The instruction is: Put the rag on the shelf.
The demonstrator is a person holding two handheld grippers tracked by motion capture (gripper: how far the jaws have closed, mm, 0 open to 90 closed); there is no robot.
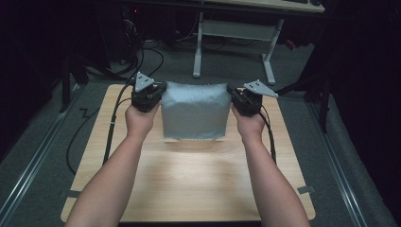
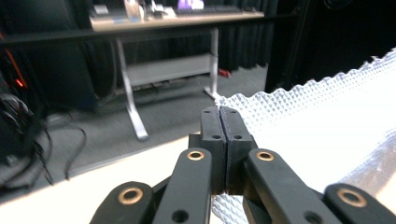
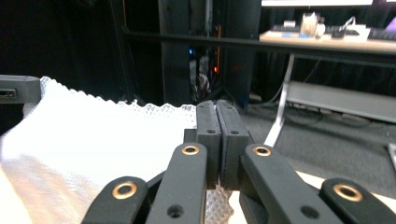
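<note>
The pale grey, waffle-textured square cloth (image 1: 194, 111) hangs spread out flat above the far half of the light wooden worktop (image 1: 189, 189), lifted by its two upper corners so that its zigzag-cut lower edge falls toward 6 o'clock and casts a shadow on the wood beneath. In the high view the cloth sits at about 12 o'clock from the middle of the worktop, between the two tools.

The left tool (image 1: 158, 94) grips the cloth's corner at 9 o'clock. In the left gripper view the left tool (image 2: 219, 114) has its black jaws pressed together, with the cloth (image 2: 317, 126) coming out from between them and stretching away toward 3 o'clock. The right tool (image 1: 233, 96) grips the opposite corner at 3 o'clock. In the right gripper view the right tool (image 3: 216, 108) likewise has its jaws pressed together on the fabric, and the cloth (image 3: 93, 135) runs off toward 9 o'clock, where the dark body of the other tool shows at the frame's edge.

The person's left hand (image 1: 141, 117) and right hand (image 1: 249, 124) hold the tools from below, forearms reaching in from 6 o'clock. Black cables trail from each tool down along the worktop's sides.

Beyond the worktop, at 12 o'clock, a white-legged desk (image 1: 234, 30) stands on a grey carpeted floor (image 1: 42, 156), with cluttered items on its top in both gripper views.
</note>
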